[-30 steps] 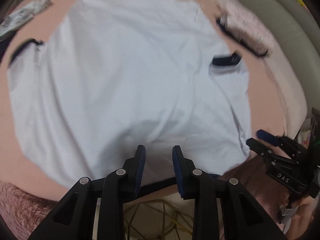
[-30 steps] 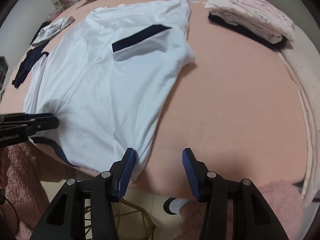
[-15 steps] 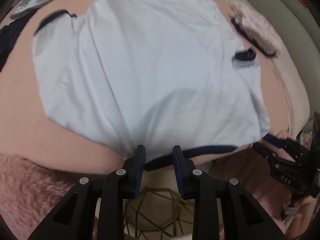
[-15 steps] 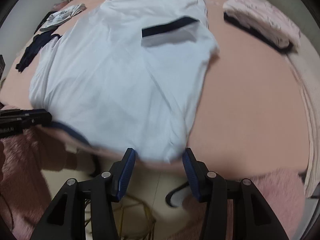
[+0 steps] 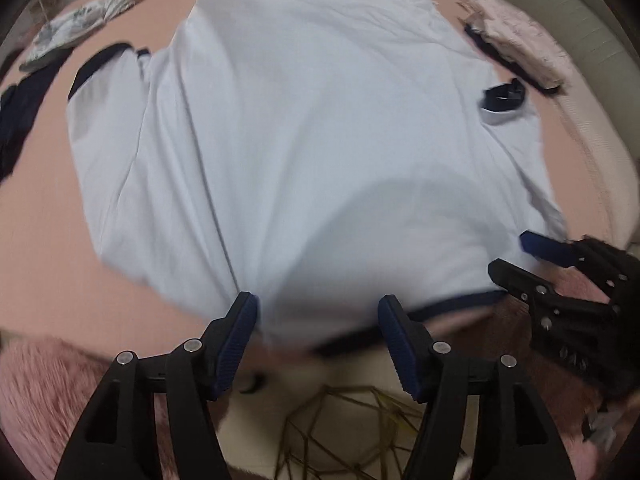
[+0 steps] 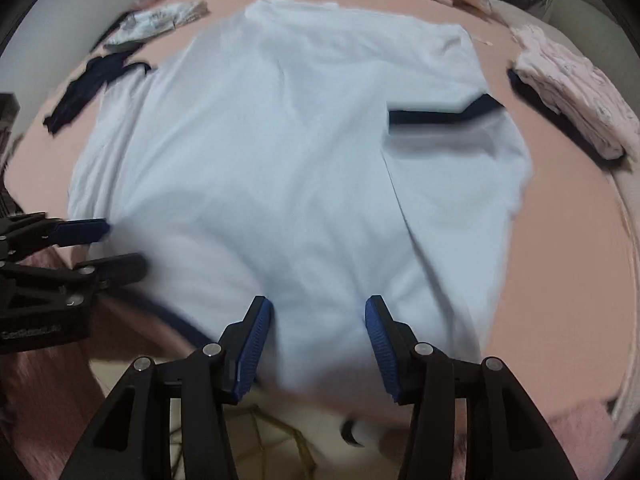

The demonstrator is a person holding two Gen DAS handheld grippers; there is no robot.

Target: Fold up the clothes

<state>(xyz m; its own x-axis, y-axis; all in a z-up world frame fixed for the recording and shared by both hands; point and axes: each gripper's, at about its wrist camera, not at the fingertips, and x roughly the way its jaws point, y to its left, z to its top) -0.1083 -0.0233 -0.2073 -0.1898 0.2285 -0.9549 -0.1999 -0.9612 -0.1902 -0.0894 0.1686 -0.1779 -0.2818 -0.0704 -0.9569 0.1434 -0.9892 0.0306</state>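
Note:
A white T-shirt (image 5: 320, 128) with navy trim lies spread flat on the pink bed (image 5: 36, 240), one navy-edged sleeve (image 6: 448, 120) folded in on its right side. Its near edge hangs over the bed's edge. My left gripper (image 5: 318, 316) is open, with that navy-trimmed edge lying between its fingers. The right gripper (image 6: 318, 320) is open too, and the shirt's near right part lies between its fingers. Each gripper shows in the other's view: the right one (image 5: 520, 256) at the shirt's right corner, the left one (image 6: 104, 248) at its left corner.
A folded pink stack (image 6: 580, 92) over dark cloth sits at the bed's right side. A patterned garment (image 5: 80, 28) and a navy garment (image 6: 88, 88) lie at the far left. Below the bed edge are a pink fluffy rug (image 5: 40, 380) and a gold wire object (image 5: 340, 432).
My left gripper's fingers, close together at the shirt's edge before, have spread wide. The shirt has slid toward the near bed edge, and the right gripper has shifted left over it.

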